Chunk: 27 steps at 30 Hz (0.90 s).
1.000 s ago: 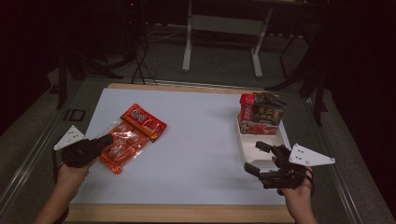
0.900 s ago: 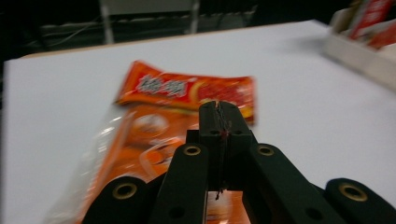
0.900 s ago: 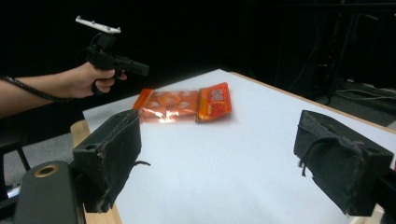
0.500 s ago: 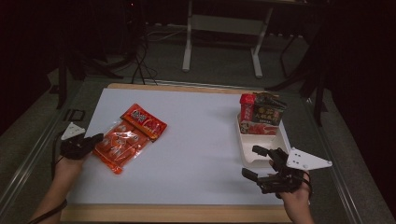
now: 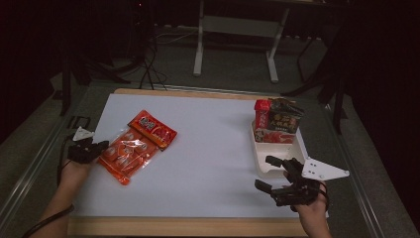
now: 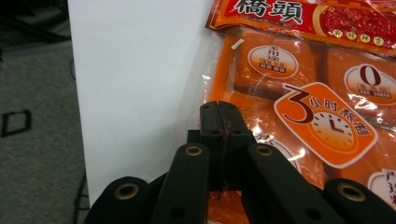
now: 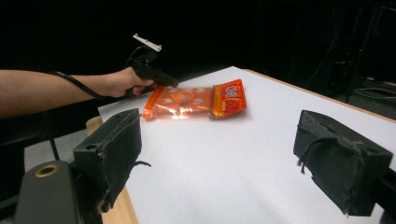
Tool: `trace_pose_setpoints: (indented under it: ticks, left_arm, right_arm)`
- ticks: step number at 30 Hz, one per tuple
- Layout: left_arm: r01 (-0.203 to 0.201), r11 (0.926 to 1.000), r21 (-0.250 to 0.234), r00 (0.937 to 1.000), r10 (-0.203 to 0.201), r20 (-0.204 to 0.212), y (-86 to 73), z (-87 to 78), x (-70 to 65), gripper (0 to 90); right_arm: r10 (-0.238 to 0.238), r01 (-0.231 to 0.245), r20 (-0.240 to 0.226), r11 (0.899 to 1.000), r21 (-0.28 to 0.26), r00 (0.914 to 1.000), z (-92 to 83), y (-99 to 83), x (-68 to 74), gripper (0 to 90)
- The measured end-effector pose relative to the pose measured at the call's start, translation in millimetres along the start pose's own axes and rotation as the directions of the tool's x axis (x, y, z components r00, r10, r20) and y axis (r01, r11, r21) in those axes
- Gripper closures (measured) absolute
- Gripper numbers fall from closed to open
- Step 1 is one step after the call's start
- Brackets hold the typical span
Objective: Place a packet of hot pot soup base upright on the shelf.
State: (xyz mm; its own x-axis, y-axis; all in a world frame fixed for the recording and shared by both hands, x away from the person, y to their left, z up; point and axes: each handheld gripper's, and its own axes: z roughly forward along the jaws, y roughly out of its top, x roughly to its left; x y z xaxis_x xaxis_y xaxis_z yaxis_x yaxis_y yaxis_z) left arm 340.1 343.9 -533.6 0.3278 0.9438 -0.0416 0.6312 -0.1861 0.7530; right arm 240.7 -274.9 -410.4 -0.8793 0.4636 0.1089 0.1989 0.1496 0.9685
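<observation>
1. Your left hand-held gripper [image 5: 97, 148] has its jaws fully closed at the near left edge of the orange snack packet [image 5: 132, 151], which lies flat on the left part of the desk [image 5: 213, 148]. In the left gripper view the jaws meet tight over the clear sealed border of the snack packet [image 6: 299, 93], so it looks as if you are pinching only that thin film, though I can't be sure how much of it is caught.
2. That is the main risk: a grip on slick plastic film alone can slip out once you lift or drag, and the packet would flop back or twist.
3. If you pull sideways rather than up, the packet may simply slide along the white sheet [image 5: 198, 124] and could ruck the sheet's left edge, which lies right beside your jaws.
4. The packet is heavy with several blocks inside; lifted by one edge it would hang and swing, so it may tear at the seal.
5. Your right hand-held gripper [image 5: 274, 173] is spread wide and holds nothing, hovering over the near right of the desk, just beside the white tray [image 5: 277, 158].
6. The tray carries a red carton [image 5: 262, 115] and a dark packet [image 5: 285, 116] at its far end, well apart from your left hand.
7. Between the snack packet and the tray the desk is bare, so nothing blocks a carry across.
</observation>
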Motion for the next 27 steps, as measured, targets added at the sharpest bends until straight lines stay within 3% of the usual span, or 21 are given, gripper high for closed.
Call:
trace_pose_setpoints:
  ticks: [1,7,12,23,27]
  left_arm:
    - [-0.01,0.9999,0.01,0.9999,0.01,-0.014,0.1,0.9,0.5,90.0]
    - [-0.012,0.9996,0.027,0.9999,0.011,0.005,0.6,2.6,2.8,90.0]
    - [-0.035,0.9989,0.029,0.9991,0.035,0.024,4.3,2.5,-5.4,90.0]
    - [-0.07,0.9974,0.017,0.9928,0.068,0.099,6.3,7.6,-34.1,90.0]
    - [-0.087,0.9954,0.04,0.9864,0.081,0.143,11.2,10.8,-56.4,90.0]
  right_arm:
    - [-0.003,0.003,0.002,1.0,0.001,1.0,-0.1,0.1,0.2,14.9]
    - [0.006,-0.006,0.002,1.0,0.007,1.0,0.6,-1.6,-1.4,14.9]
    - [0.012,-0.012,-0.003,1.0,0.013,0.9999,2.2,-2.4,-2.1,14.9]
    - [0.014,-0.013,-0.016,0.999,0.032,0.9998,5.3,-3.2,-0.8,14.9]
    - [0.007,-0.007,-0.015,0.999,0.034,0.9999,5.8,-2.8,-0.7,14.9]
